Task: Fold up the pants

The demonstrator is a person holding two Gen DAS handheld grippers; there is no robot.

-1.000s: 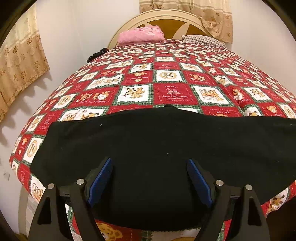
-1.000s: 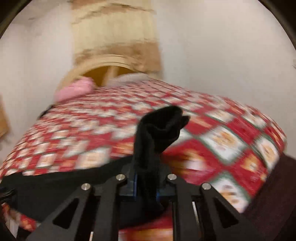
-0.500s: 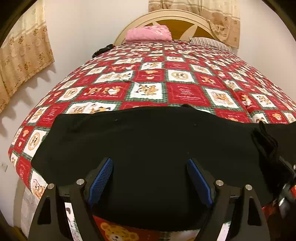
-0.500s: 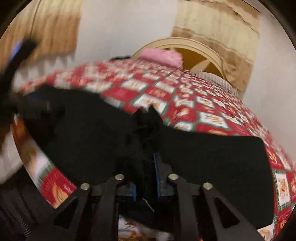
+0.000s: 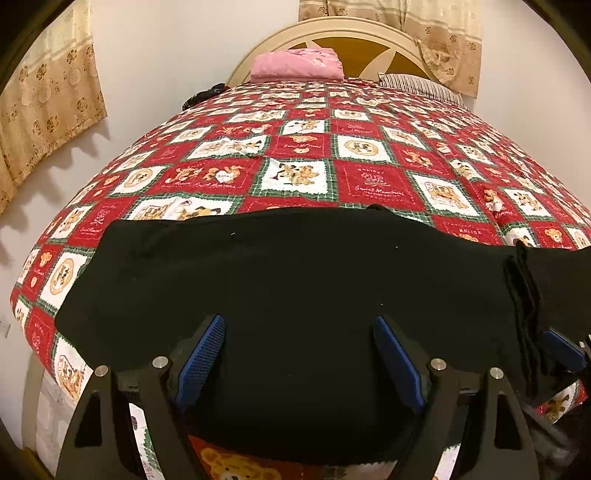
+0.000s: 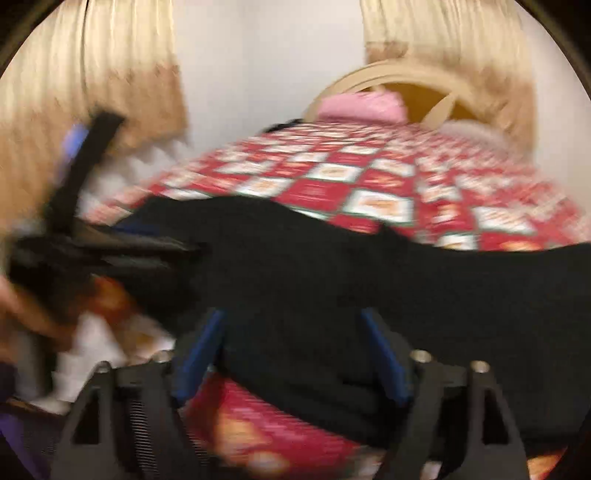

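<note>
Lying flat across the near end of the bed, on the red patchwork quilt: black pants, spreading from the left edge of the quilt to past the right border of the left wrist view. Hovering over the middle of the pants with jaws standing wide apart: left hand-held gripper, its blue pads flanking bare black cloth, gripping nothing; contact between pads and fabric not determinable. Showing at the right edge of that view: a bunched, layered fold of the pants sitting just beside a blue pad of the right hand-held gripper. In the blurred right wrist view: right hand-held gripper with jaws having just been opening, now standing wide, a thick fold of the pants lying between the pads but not visibly being pinched. Appearing at the left of that view: the left hand-held gripper over the cloth. Resting at the far end by the headboard: a pink folded item and a striped pillow.
</note>
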